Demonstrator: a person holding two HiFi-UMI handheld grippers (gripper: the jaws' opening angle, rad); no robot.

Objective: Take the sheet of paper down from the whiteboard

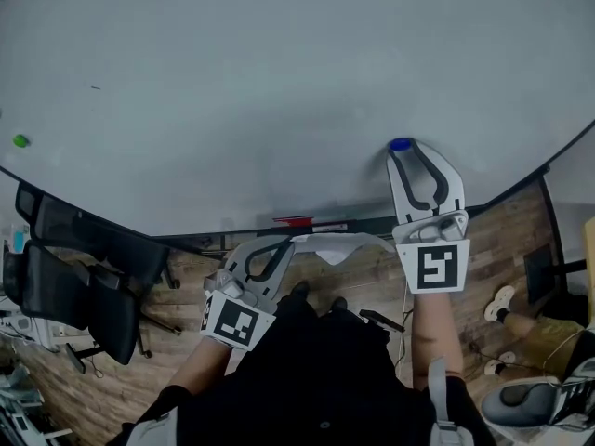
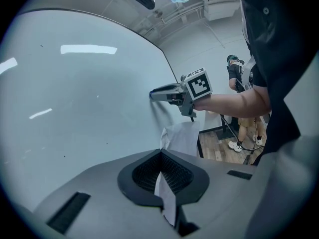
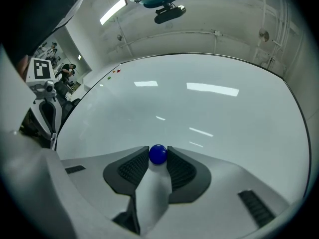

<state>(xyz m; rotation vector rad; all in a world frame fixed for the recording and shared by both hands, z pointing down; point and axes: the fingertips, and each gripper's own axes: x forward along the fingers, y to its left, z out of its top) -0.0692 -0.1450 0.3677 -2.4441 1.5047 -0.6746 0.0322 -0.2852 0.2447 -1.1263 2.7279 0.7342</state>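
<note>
On the far left of the whiteboard [image 1: 279,63] sits a small green magnet [image 1: 20,140]. Below the board's edge, black chairs [image 1: 84,282] stand on the wooden floor [image 1: 186,342].

My left gripper [image 1: 282,244] hangs low, just under the marker tray [image 1: 367,222], and points up toward the bottom of the board. Its fingers are clamped tight on one end of the sheet of paper [image 1: 339,246]. In the left gripper view a narrow fold of it sticks out from between the pads toward the camera. From that pinch the sheet runs off to the right. Its long axis lies roughly along the tray, it sags and is crumpled, and its far end points toward my right gripper [image 1: 414,151]. I cannot tell whether that end touches the board. A red marker [image 1: 293,220] lies on the tray just above the sheet.

My right gripper sits higher, with its tips at the board. Its fingers are set around a round blue magnet [image 1: 401,144], with a pad against each side of it.
</note>
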